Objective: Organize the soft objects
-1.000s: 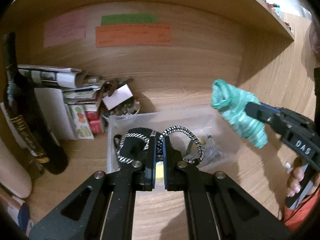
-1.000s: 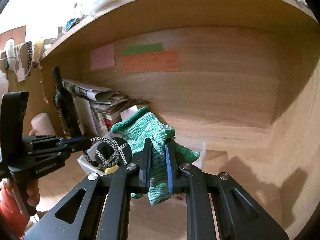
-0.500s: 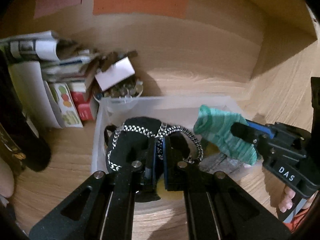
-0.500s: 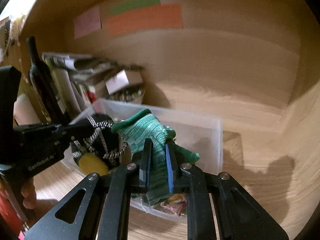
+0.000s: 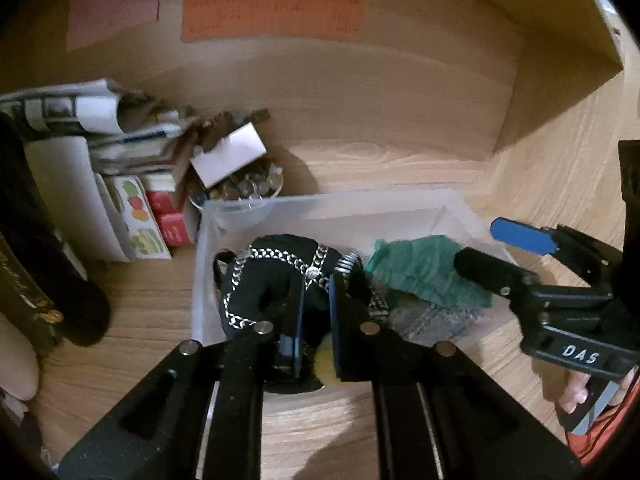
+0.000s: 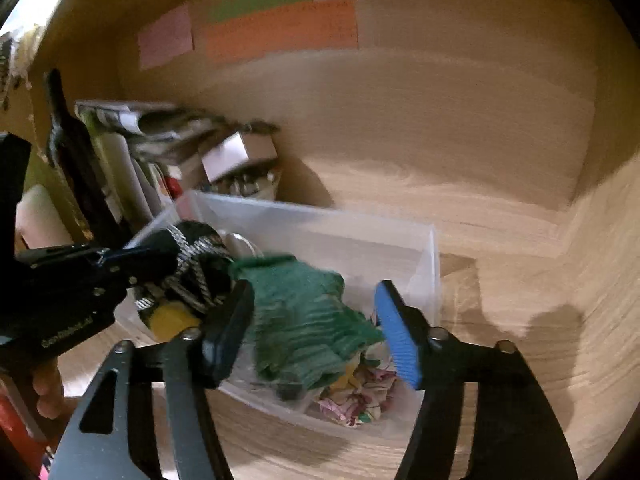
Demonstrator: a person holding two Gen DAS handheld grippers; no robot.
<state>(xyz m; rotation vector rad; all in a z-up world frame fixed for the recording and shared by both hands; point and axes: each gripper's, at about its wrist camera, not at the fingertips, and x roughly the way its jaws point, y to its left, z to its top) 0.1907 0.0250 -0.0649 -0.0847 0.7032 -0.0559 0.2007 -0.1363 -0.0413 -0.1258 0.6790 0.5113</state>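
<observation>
Left wrist: wood bench, clear bin against the back panel. Left gripper pinching black chained item in the bin. Right wrist: right gripper spread wide; green knit in the bin over floral cloth, hidden from left.

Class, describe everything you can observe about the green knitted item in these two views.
The green knitted item is a soft, ribbed, crumpled piece in mottled green. It lies in the clear plastic bin, on a floral cloth, beside the black chain-trimmed item. The right gripper stands open around it; whether a finger touches it is unclear.
</observation>
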